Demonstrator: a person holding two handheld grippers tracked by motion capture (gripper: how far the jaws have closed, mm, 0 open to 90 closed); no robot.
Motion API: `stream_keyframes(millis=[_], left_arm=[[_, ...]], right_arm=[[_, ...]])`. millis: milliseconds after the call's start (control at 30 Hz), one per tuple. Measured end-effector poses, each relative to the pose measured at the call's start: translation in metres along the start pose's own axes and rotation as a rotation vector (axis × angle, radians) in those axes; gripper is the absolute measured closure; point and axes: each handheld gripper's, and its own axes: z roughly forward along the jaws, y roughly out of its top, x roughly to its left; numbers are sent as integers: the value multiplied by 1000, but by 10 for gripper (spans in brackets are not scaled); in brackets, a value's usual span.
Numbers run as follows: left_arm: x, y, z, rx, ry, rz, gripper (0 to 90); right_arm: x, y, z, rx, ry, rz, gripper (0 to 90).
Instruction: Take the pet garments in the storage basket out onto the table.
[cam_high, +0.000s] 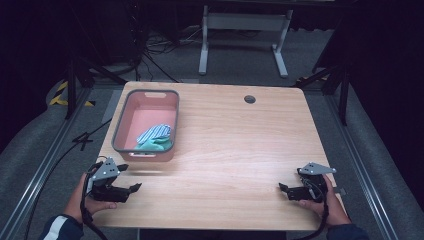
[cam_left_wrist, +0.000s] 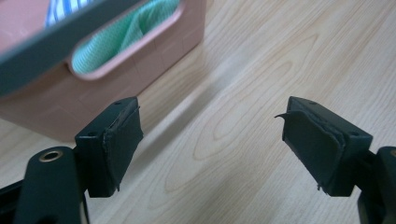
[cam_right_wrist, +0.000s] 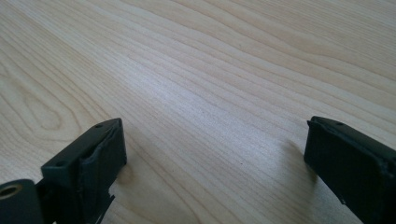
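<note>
A pink basket (cam_high: 125, 112) with a grey rim stands on the left part of the wooden table (cam_high: 235, 145). Inside it lie a blue-and-white striped cloth (cam_high: 153, 132) and a green cloth (cam_high: 159, 144). My left gripper (cam_high: 134, 188) rests near the table's front left corner, just in front of the basket, and is open and empty. In the left gripper view the basket (cam_left_wrist: 154, 60) is close ahead on the left, and the green cloth (cam_left_wrist: 126, 35) shows through its handle slot. My right gripper (cam_high: 283, 188) sits open and empty at the front right, over bare wood (cam_right_wrist: 210, 93).
A round cable hole (cam_high: 250, 99) is in the table's far edge. A white desk frame (cam_high: 245, 35) stands on the floor behind the table, with cables (cam_high: 150, 50) lying there. A cable (cam_high: 75, 150) trails off the left side.
</note>
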Motion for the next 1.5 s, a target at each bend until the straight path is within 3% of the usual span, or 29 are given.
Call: stream_keyframes(millis=[200, 433, 567, 700, 800, 900, 1267, 1500], left_arm=[[5, 8, -8, -23, 2, -4, 205], [8, 26, -18, -22, 1, 20, 191], [14, 46, -22, -52, -16, 35, 191], [21, 66, -22, -43, -7, 60, 190], [25, 76, -17, -45, -4, 50, 189], [32, 87, -9, -6, -6, 71, 182], [61, 113, 28, 137, -20, 44, 174], [74, 130, 56, 244, -34, 75, 186]], right_arm=[[0, 0, 0, 0, 0, -1, 58], [0, 0, 0, 0, -1, -1, 59], [0, 0, 0, 0, -1, 0, 58], [0, 0, 0, 0, -1, -1, 59], [0, 0, 0, 0, 1, -1, 59], [0, 0, 0, 0, 2, -1, 59], [0, 0, 0, -2, 3, 2, 59], [0, 0, 0, -2, 4, 2, 59]])
